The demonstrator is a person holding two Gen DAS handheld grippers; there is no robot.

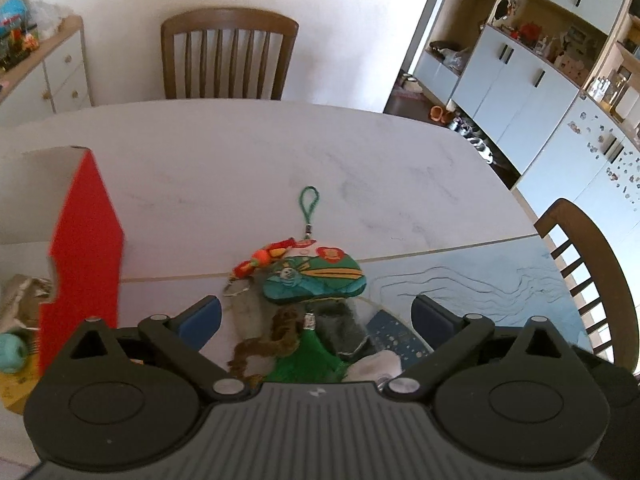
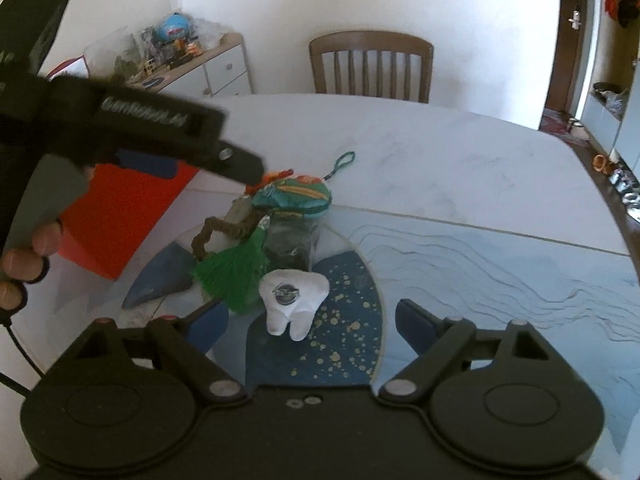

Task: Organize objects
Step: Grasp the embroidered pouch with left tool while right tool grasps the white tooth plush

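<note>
A small pile lies on the table (image 1: pixel 240 152). It holds a teal and green embroidered pouch (image 1: pixel 316 280) with a green loop cord (image 1: pixel 307 204), an orange-red charm (image 1: pixel 264 258), a green tassel (image 1: pixel 304 356) and a brown braided cord (image 1: pixel 276 340). My left gripper (image 1: pixel 316 316) hangs open just over this pile, its blue pads wide on either side. In the right wrist view a white plush tooth (image 2: pixel 294 300) rests on a blue gold-speckled round mat (image 2: pixel 340 352), with the green tassel (image 2: pixel 236 268) and the pouch (image 2: pixel 294 198) behind it. My right gripper (image 2: pixel 314 322) is open, and the tooth sits just ahead between its fingers.
A red box (image 1: pixel 84 260) stands at the left with a teal ball (image 1: pixel 12 352) beside it. A person's hand (image 2: pixel 24 264) holds the left tool above the red box (image 2: pixel 120 216). Wooden chairs (image 1: pixel 228 56) (image 1: pixel 588 272) stand at the far and right table edges.
</note>
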